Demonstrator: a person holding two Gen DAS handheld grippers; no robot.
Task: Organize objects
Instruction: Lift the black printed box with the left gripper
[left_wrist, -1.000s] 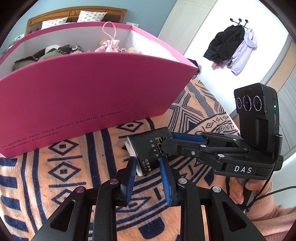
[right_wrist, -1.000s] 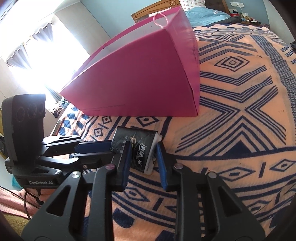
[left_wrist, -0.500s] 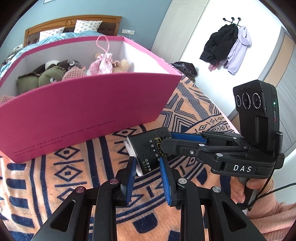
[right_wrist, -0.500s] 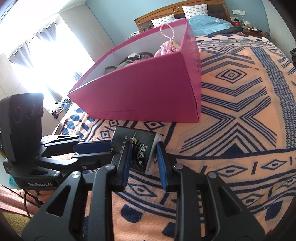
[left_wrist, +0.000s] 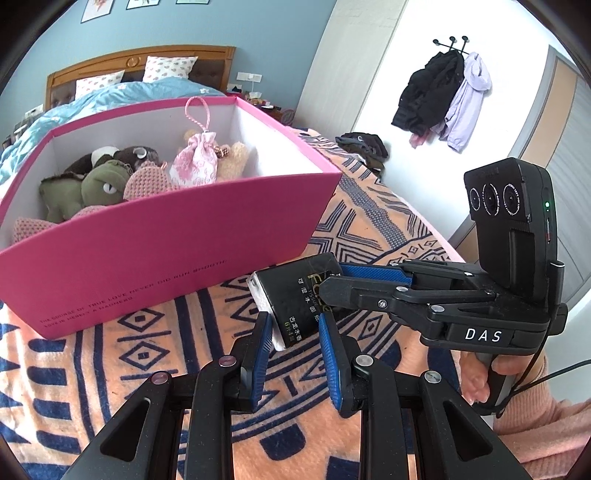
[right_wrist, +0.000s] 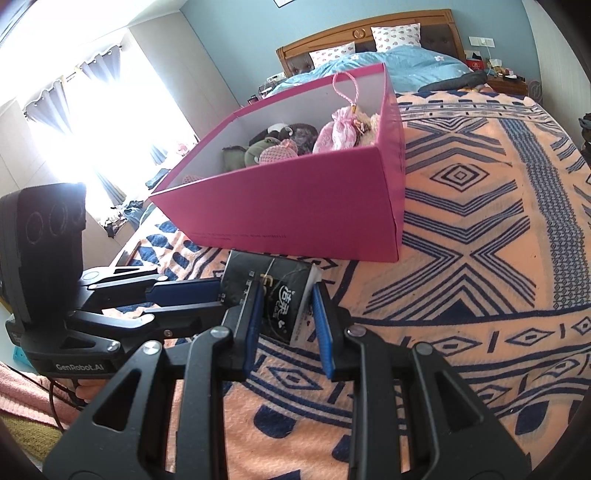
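Tissue pack, black and soft, hangs above the bed blanket before the pink box, pinched by both left claw and right claw; uneven pulling could tear or drop it.

1. I read "DAS" in white on the right gripper body.
2. "GenRobot.AI" marks the left gripper body.
3. The pink box front carries "...LOVE NEVER DID RUN SMOOTH".
4. The black tissue pack bears Chinese characters I cannot make out.
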